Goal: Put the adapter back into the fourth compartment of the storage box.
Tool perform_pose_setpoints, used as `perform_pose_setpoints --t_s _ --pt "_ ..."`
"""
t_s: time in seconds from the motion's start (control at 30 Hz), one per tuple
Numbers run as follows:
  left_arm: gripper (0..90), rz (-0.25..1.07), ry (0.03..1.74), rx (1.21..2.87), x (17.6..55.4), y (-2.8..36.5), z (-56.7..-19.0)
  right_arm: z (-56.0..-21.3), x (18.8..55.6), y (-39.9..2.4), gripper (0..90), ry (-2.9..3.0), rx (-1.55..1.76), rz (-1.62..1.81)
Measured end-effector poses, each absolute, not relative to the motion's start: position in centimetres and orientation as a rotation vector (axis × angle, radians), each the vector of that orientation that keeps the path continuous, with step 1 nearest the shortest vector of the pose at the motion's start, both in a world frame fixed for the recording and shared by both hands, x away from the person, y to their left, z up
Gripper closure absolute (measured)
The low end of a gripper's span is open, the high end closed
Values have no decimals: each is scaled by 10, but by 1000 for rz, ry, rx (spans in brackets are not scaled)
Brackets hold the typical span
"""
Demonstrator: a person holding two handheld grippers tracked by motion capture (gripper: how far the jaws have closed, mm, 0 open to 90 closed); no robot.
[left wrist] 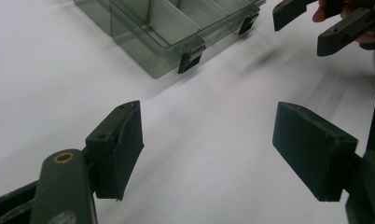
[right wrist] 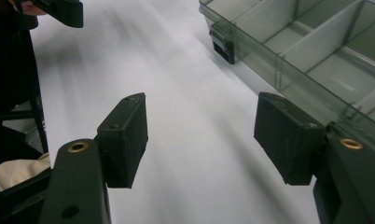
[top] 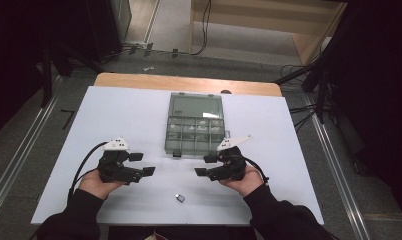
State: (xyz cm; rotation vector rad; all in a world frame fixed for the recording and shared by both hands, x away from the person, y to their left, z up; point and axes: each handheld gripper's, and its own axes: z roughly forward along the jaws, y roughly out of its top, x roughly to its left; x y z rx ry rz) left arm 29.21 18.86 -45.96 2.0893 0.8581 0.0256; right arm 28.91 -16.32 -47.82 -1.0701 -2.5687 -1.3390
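Both hands hold the left gripper point(top: 142, 164) and right gripper point(top: 205, 165) level (jaws spread, empty), facing inward.

The compartment box point(top: 195, 123) sits mid-worktop point(top: 129, 115), ahead of my tongs; left tongs point(top: 142, 164) and right tongs point(top: 206, 165) face each other; a small part point(top: 179, 198) lies nearer me, between them.

This looks like a lab or recording studio. A white-covered table point(top: 139, 115) stands on grey carpet between black curtains point(top: 374, 75), with cables point(top: 299, 107) and floor rails point(top: 19, 150) around it.
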Motion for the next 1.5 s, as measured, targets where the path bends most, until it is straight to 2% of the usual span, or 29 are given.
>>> perform_pose_setpoints --t_s 1.5 --pt "251 37 888 2100 286 197 -463 -488 285 -122 333 -2640 -929 -1248"
